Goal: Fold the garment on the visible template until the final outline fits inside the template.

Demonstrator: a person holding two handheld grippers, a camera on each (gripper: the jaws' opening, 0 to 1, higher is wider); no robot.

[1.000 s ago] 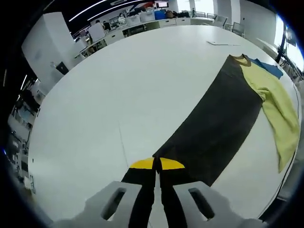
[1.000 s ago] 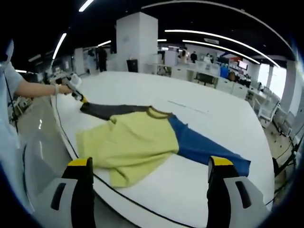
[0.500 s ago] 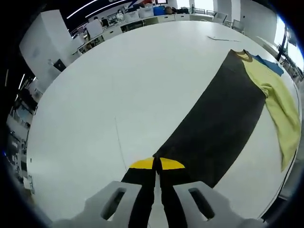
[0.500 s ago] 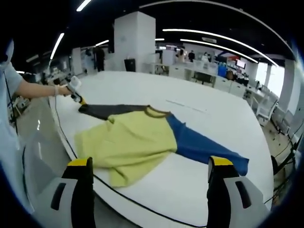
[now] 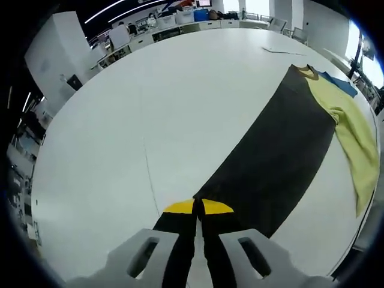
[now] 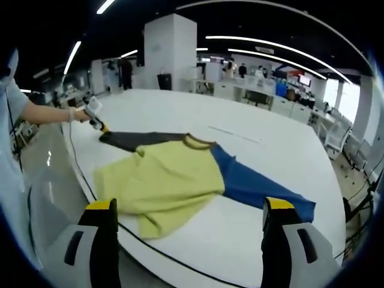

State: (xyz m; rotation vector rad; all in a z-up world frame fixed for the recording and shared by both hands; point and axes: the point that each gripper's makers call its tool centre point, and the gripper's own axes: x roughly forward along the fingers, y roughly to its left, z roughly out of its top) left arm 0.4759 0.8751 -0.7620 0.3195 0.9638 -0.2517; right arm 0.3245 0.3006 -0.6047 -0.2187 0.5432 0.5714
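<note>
The garment lies on the white table (image 6: pixel 252 144): a yellow body (image 6: pixel 171 180), a dark grey sleeve (image 6: pixel 141 139) and a blue sleeve (image 6: pixel 258 189). In the left gripper view the dark sleeve (image 5: pixel 276 150) runs from the jaws up to the collar (image 5: pixel 306 72), with the yellow body (image 5: pixel 351 129) beyond it. My left gripper (image 5: pixel 198 207) is shut on the end of that sleeve. In the right gripper view it appears as the left gripper (image 6: pixel 94 115), held in a hand at the sleeve's far tip. My right gripper (image 6: pixel 189 205) hangs open above the table's near edge, holding nothing.
A faint thin line (image 5: pixel 148 165) crosses the table top, and a dark cord (image 6: pixel 162 252) follows its near edge. A sheet of paper (image 5: pixel 279 54) lies far off. A white pillar (image 6: pixel 171 51), desks and chairs stand behind. The person's arm (image 6: pixel 42 113) reaches in from the left.
The left gripper view has shifted a little, and the sleeve stays clamped and stretched. The garment and the right gripper have hardly moved.
</note>
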